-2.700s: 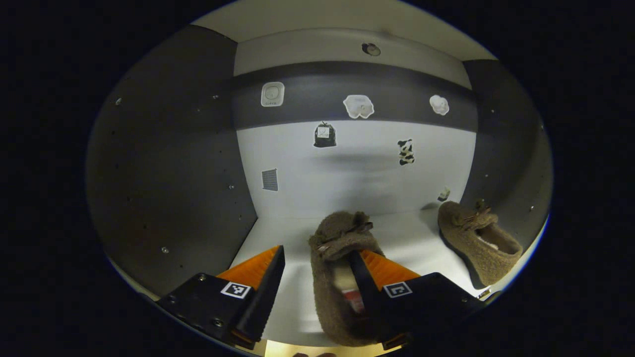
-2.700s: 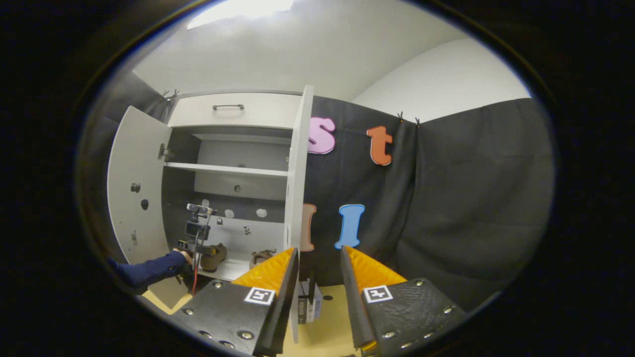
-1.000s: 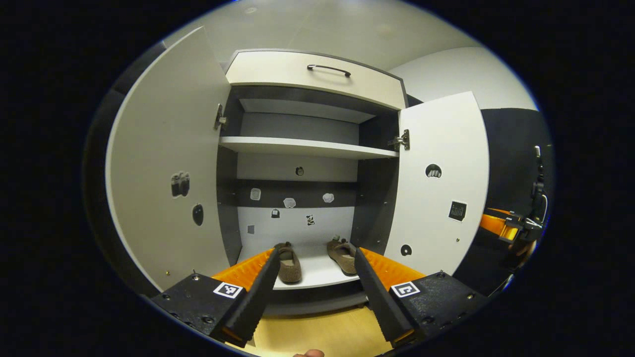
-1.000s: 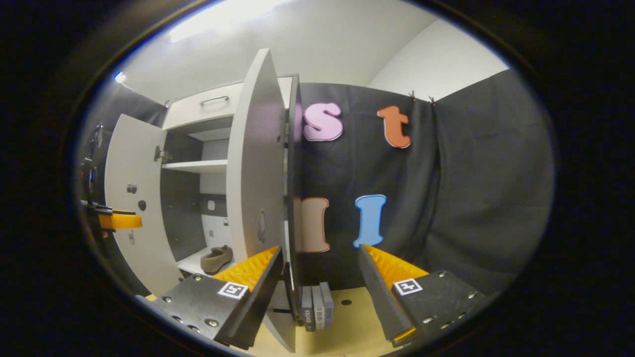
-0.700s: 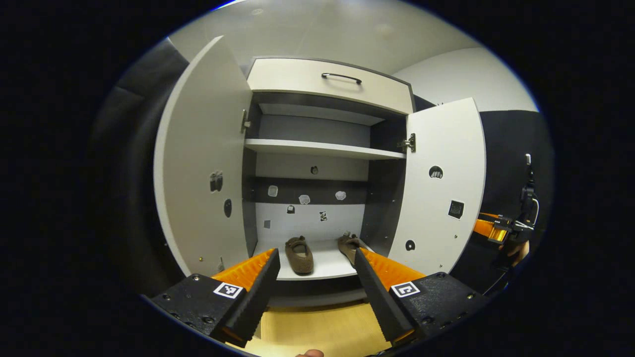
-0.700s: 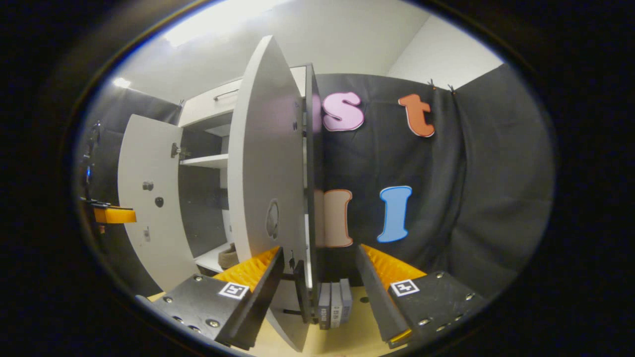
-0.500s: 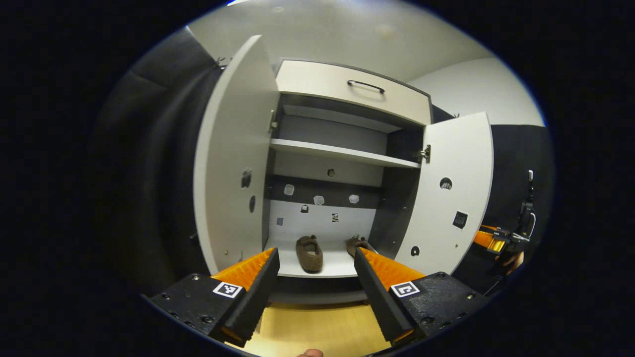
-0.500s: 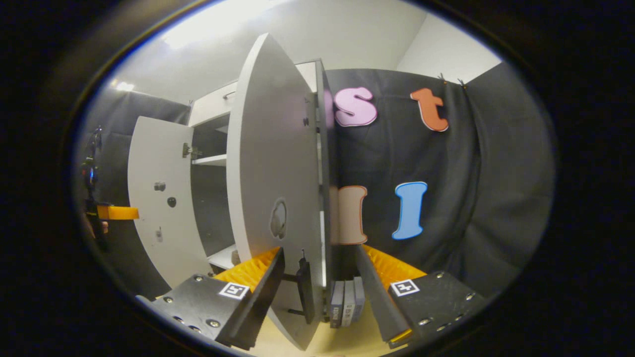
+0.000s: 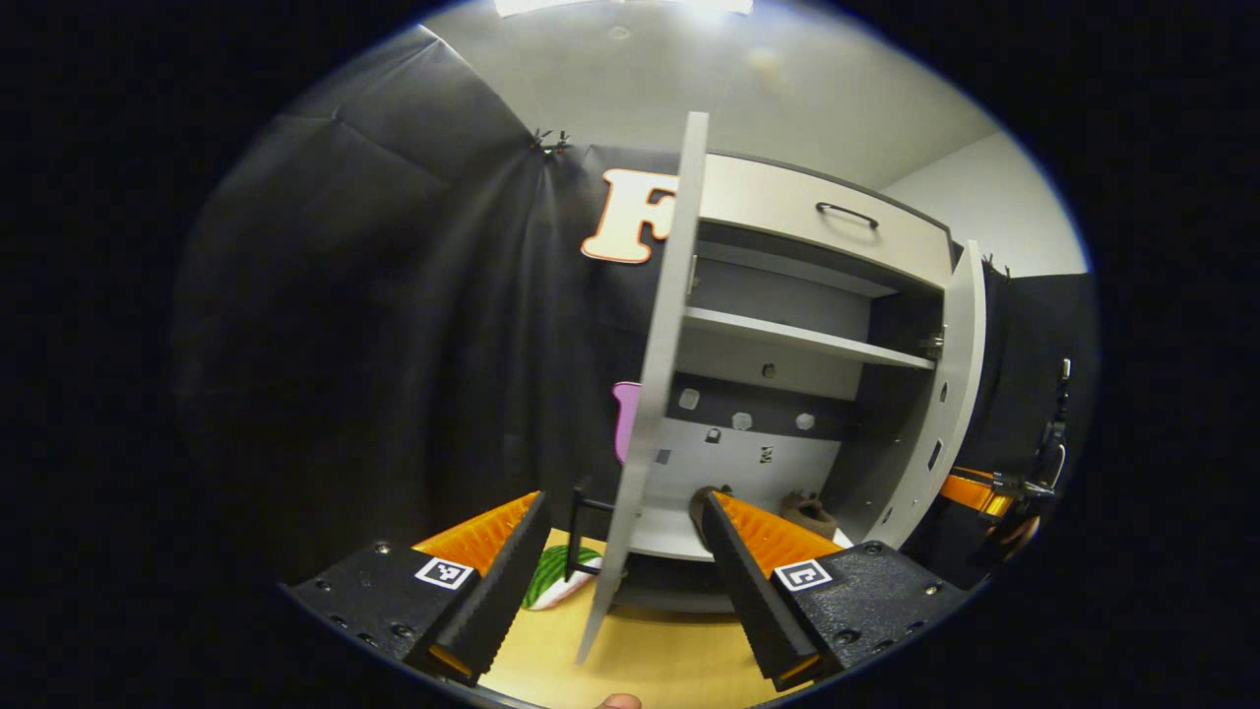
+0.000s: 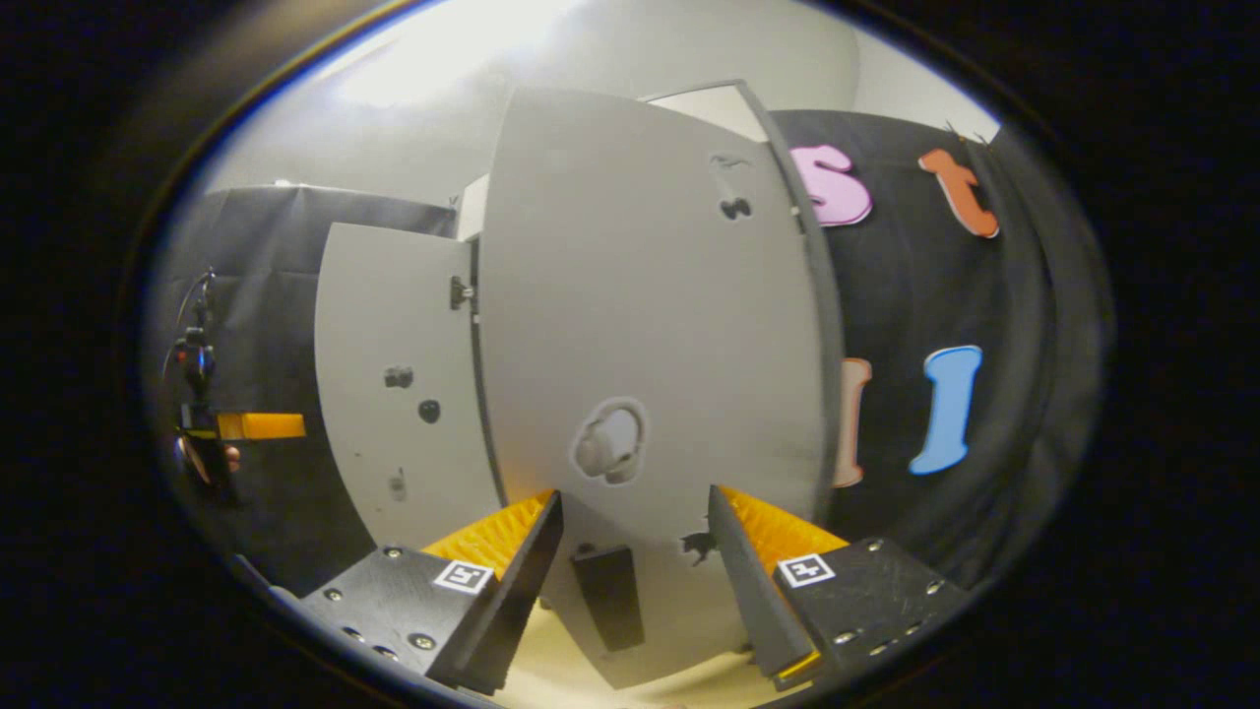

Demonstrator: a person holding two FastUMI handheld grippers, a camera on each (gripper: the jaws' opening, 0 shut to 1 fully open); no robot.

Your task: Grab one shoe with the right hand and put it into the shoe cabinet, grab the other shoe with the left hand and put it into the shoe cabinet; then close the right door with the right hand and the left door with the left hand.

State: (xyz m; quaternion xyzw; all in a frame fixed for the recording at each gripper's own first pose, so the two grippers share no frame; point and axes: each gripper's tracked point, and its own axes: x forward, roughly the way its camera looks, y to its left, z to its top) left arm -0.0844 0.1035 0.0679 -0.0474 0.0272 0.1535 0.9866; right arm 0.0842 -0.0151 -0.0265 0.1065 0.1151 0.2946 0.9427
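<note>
1. Left gripper (image 9: 610, 581): jaws apart, clamped on nothing. The thin edge of the left door (image 9: 650, 394) stands between them, seen edge-on; contact can't be told.
2. Right gripper (image 10: 630, 581): jaws apart, holding nothing. The outer face of the right door (image 10: 640, 295) is right in front; its dark handle (image 10: 608, 596) sits between the fingers, touching or not unclear.
3. Handling, as a guess: doors are stiff flat panels on hinges, light to swing. No grasp needed. Push flat on the outer face near the free edge, or hook the handle. Smooth surface, so a fingertip may slide.
4. Shoe cabinet (image 9: 807, 325), farther in: both doors part open. One brown shoe (image 9: 809, 512) lies on the bottom shelf; another dark shape shows just behind the left gripper's own right finger, likely the second shoe.
5. Shoes look soft, fuzzy, light; both seem placed, so closing the doors remains.
</note>
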